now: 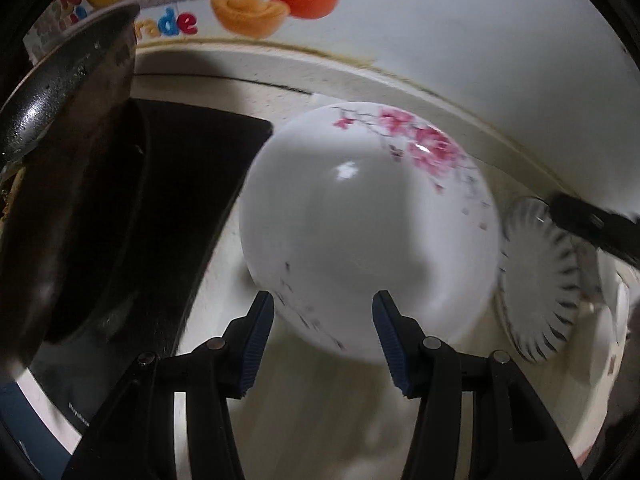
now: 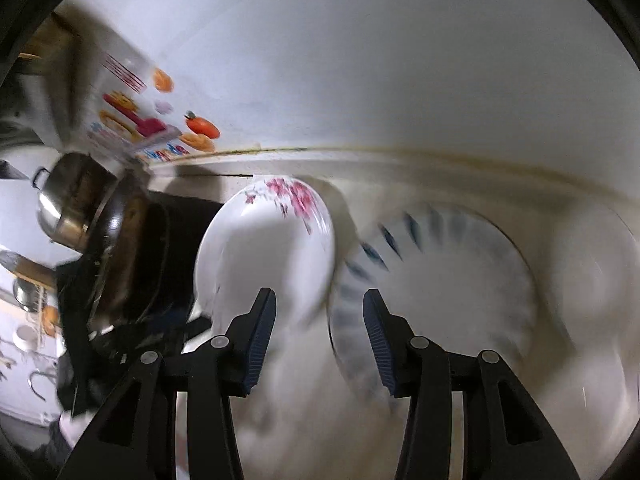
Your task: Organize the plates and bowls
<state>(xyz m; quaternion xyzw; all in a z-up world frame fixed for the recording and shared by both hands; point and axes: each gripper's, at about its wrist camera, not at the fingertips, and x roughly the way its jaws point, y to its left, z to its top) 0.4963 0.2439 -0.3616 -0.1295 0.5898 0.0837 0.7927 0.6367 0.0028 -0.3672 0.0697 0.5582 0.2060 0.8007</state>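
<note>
Jaws of left gripper spread, empty; floral plate just beyond them.

- pale cream table running along a white wall
- white plate with pink blossoms sitting on it, about the middle
- plate with dark blue rim strokes right beside that one, edges look like they meet, too blurry to say
- black stovetop set into the table on the other side of the blossom plate
</note>
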